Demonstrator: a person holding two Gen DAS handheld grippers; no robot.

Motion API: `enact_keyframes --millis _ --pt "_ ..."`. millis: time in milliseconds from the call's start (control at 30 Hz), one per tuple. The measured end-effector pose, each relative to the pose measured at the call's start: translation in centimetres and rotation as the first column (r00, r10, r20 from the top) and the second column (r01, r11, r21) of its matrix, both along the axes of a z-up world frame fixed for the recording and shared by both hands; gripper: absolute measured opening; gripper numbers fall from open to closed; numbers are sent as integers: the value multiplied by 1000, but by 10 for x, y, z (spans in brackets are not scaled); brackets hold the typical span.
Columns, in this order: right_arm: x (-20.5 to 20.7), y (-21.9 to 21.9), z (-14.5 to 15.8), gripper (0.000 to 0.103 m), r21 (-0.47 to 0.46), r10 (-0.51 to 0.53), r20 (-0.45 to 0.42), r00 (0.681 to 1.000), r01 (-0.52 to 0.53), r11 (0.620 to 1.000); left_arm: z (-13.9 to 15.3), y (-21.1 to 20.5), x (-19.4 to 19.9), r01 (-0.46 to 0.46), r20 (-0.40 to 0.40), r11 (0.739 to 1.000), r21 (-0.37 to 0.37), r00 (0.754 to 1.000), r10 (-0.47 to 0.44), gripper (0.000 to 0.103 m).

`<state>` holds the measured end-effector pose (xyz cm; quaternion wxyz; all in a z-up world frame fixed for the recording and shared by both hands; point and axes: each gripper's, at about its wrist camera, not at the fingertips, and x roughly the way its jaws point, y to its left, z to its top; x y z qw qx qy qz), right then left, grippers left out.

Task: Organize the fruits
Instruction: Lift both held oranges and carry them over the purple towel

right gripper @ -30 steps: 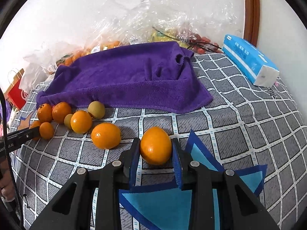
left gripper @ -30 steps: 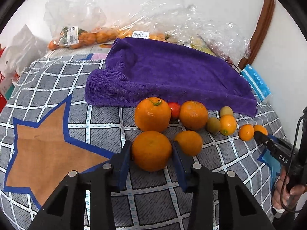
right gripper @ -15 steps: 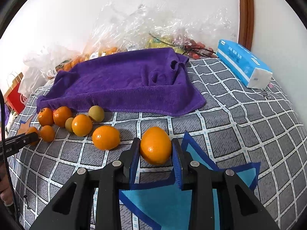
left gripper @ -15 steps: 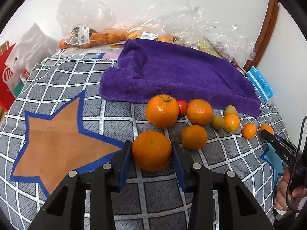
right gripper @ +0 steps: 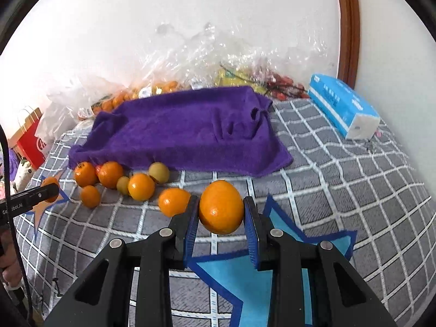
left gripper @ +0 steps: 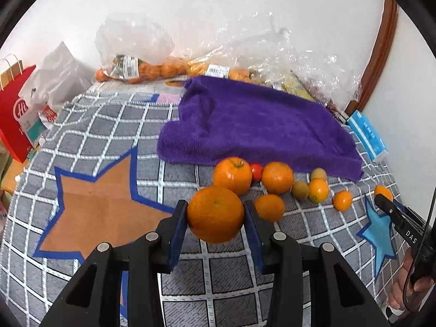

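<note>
Seen from the left wrist, a large orange (left gripper: 215, 214) is pinched between the blue pads of the left gripper (left gripper: 216, 219) and is held clear of the checked cloth (left gripper: 109, 125), presumably so that it can be carried away from the loose fruit. Just behind it, a stemmed orange (left gripper: 232, 175), a red tomato (left gripper: 256, 171) and smaller fruits are left clustered along the edge of the purple towel (left gripper: 253, 125), which may be meant as the sorting place. From the right wrist, a smaller orange (right gripper: 221, 207) is clamped at its sides by the right gripper (right gripper: 221, 214), lifted above a blue star patch (right gripper: 245, 278), with a tissue pack (right gripper: 343, 109) well apart.
</note>
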<state>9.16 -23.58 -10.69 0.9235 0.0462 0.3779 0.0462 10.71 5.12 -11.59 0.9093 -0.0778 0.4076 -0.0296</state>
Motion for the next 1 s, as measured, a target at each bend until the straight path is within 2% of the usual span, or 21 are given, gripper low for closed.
enact_keyframes --millis 267,600,733,1000 --pt "15 9 36 32 -1 13 58 998 -13 1000 30 -3 11 -14 55 1000 1 998 14 39" --pt "52 18 60 32 -15 54 109 993 -53 998 57 -15 52 -8 100 1000 1 995 8 39" --pt "75 20 66 32 -17 54 112 992 -53 998 59 -18 73 3 101 1000 -20 995 -1 39" --pt "114 18 72 32 7 51 133 990 -53 999 55 -31 112 14 107 1000 -11 994 -13 39"
